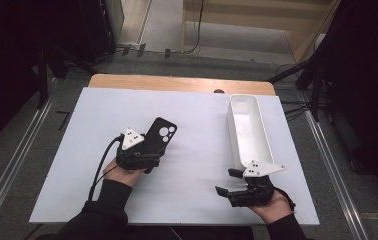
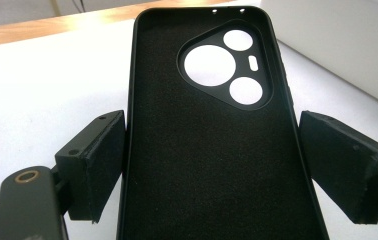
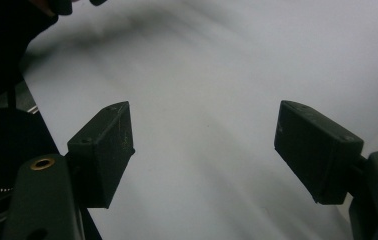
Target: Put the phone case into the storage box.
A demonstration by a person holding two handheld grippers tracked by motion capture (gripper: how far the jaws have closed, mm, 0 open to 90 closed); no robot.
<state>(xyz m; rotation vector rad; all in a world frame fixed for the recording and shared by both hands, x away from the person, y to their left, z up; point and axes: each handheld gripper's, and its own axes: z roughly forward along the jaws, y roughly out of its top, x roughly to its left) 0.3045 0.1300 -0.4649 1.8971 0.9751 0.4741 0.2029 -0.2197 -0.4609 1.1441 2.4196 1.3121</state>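
A black phone case (image 1: 159, 134) with a three-hole camera cutout sits left of the middle of the white mat (image 1: 202, 150), open side up. My left gripper (image 1: 149, 159) holds its near end. In the left gripper view the case (image 2: 212, 150) runs up between the two pads, and each pad (image 2: 102, 160) lies against one long edge. Whether the case rests on the mat or hangs just above it I cannot tell. My right gripper (image 1: 228, 182) is at the front right of the mat, jaws wide apart with nothing between them (image 3: 202, 160) but bare mat.
A long white bin (image 1: 249, 135) stands at the right of the mat, just beyond my right gripper; its wall (image 2: 337, 45) also appears past the case. A strip of wooden tabletop (image 1: 177, 82) runs along the far edge. Grey floor and dark stands surround the table.
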